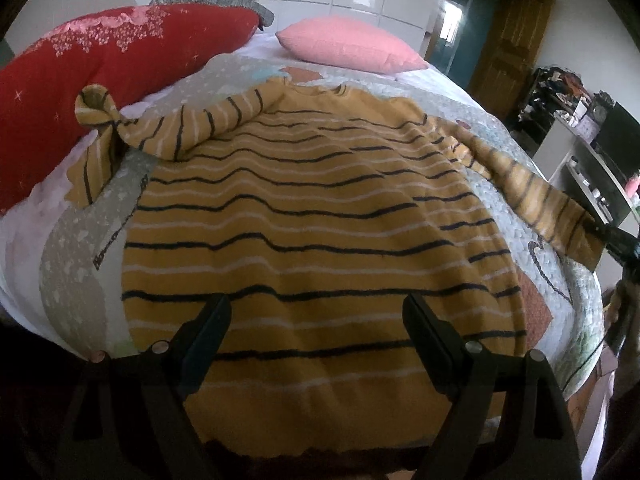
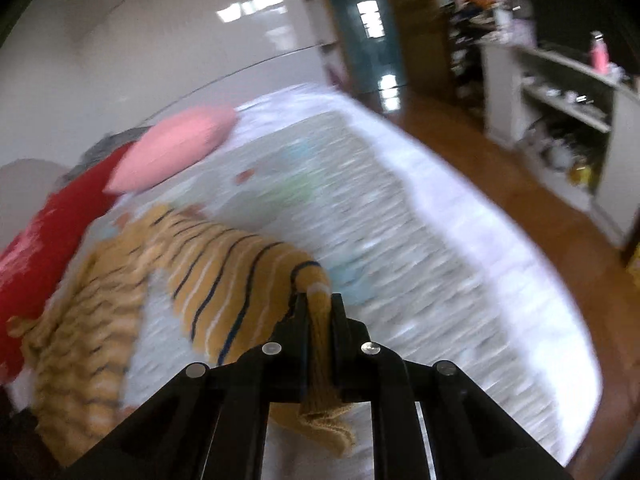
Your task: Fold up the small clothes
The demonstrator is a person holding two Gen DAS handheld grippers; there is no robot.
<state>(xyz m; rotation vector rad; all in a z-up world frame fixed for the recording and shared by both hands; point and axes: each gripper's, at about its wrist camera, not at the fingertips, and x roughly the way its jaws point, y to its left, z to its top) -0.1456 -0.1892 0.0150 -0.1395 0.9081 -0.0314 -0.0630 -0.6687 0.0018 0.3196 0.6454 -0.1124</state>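
The left gripper [image 1: 316, 320] hangs spread wide over the hem end of the striped yellow sweater [image 1: 312, 216], gripping nothing; the garment lies flat on the bed [image 1: 520, 184], one sleeve knotted up toward ten o'clock beside the red pillow [image 1: 100, 76]. In the blurred right wrist view, the right gripper [image 2: 319, 304] is pinching the sleeve cuff [image 2: 316, 280] at six o'clock. A hard tug could drag the body askew.

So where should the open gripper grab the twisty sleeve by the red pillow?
Grip the sleeve's knotted cuff end, coming from the left gripper's own side. That end curls up off the quilt, so the fingers can close around it; the rest lies flat against the striped sweater.
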